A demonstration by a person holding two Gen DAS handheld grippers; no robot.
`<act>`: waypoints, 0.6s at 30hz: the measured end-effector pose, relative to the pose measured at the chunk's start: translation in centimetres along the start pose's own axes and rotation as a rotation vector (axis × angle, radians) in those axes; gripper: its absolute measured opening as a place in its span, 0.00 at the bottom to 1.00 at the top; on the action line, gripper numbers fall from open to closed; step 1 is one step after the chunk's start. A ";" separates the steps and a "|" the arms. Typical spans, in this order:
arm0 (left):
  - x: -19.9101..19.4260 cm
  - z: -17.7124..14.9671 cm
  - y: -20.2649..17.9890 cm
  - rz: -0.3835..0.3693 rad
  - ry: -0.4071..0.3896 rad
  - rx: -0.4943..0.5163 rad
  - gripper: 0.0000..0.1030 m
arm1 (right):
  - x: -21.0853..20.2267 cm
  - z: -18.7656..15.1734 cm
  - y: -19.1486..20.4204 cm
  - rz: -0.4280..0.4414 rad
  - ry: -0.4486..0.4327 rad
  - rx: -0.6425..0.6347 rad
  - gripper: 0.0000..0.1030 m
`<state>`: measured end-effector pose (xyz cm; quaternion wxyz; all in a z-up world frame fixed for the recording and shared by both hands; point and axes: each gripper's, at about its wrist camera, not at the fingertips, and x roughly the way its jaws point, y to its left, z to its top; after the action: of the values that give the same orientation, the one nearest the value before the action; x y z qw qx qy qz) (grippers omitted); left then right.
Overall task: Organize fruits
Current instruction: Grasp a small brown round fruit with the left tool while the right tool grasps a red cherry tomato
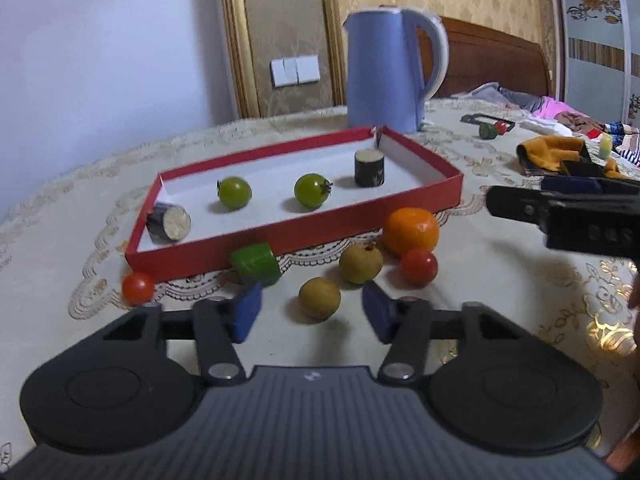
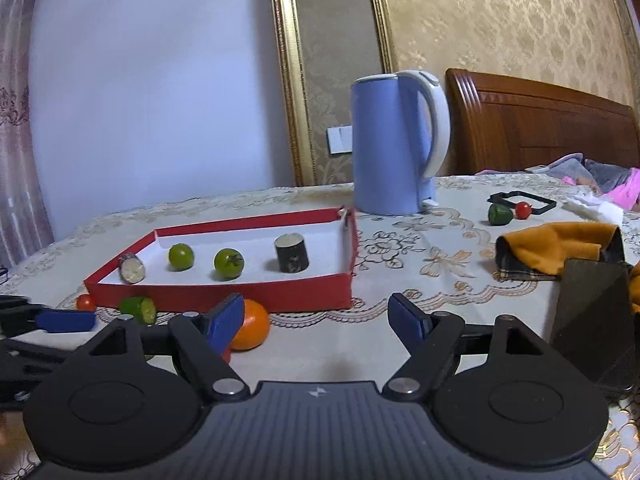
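White wall, gold-patterned wallpaper, wooden headboard, curtain.

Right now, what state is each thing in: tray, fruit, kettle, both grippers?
Red tray: open, holds two green tomatoes and two dark cut stubs.
Yellow-brown fruit: on the cloth, between the left gripper's pads, not pinched.
Orange: outside the tray.
Blue kettle: upright, lid shut.
Right gripper: open, empty.

Behind your tray: blue kettle, wall switch, wooden headboard; orange cloth, possibly folded.
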<state>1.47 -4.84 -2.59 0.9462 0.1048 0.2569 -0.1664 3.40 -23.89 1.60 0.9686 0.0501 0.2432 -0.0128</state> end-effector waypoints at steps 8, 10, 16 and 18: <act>1.6 0.5 0.2 -0.051 0.049 -0.034 0.22 | 0.0 -0.3 0.4 0.006 0.020 -0.009 0.76; 1.6 0.5 0.4 -0.054 0.047 -0.042 0.22 | 0.0 -0.4 0.6 0.003 0.024 -0.034 0.76; 0.3 0.4 1.3 -0.032 0.020 -0.082 0.22 | -0.2 -0.5 1.6 0.043 0.035 -0.079 0.76; -0.6 0.3 1.8 0.005 -0.012 -0.080 0.22 | -0.2 -0.5 2.3 0.077 0.051 -0.103 0.76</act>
<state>1.76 -3.13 -1.86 0.9515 0.0666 0.2576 -0.1542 3.15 -21.51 1.46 0.9631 0.0097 0.2662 0.0383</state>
